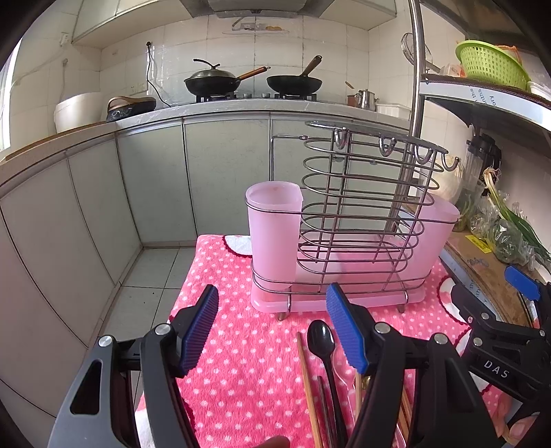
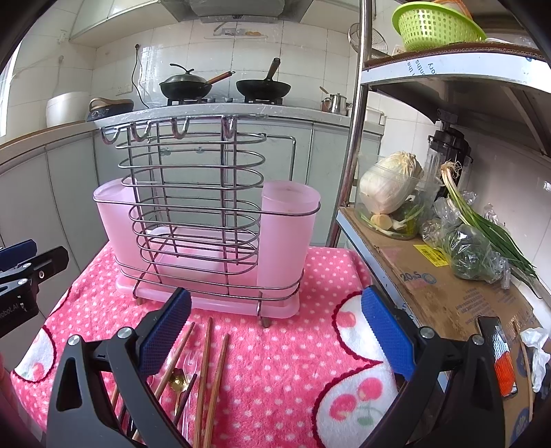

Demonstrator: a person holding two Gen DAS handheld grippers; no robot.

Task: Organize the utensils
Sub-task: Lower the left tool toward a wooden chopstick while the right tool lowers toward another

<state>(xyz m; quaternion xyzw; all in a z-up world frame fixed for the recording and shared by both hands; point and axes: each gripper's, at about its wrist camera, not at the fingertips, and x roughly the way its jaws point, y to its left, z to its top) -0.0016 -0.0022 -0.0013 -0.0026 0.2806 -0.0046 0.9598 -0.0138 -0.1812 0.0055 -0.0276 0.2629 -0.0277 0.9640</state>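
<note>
Kitchen counter runs across the background, two black woks on the burners. Metal shelf unit stands off the table's right edge; green basket on its upper shelf, cabbage and green onions on flattened cardboard below. Small table draped in a pink polka-dot towel carries the work. Wire utensil rack sits upright toward the towel's far edge on a pink drip tray. Two pink plastic cups are seated in the rack, one at each end: a narrow cup and a wider cup; as far as the rims show, both look empty. Centre wire basket also holds nothing that can be seen. Left gripper hovers over the towel's near-left part, fingers spread wide, nothing between the blue pads. Right gripper hovers over the near-right part, fingers likewise wide apart and empty; it also shows at the right edge of the left wrist view. Utensils lie loose on the towel near its front edge, between the two grippers and well short of the rack: a black spoon with its bowl pointing at the rack, wooden chopsticks lying roughly parallel and running front to back, a small gold spoon, and a clear plastic fork, hard to make out. Some handles pass under the gripper bodies and are hidden there.
</note>
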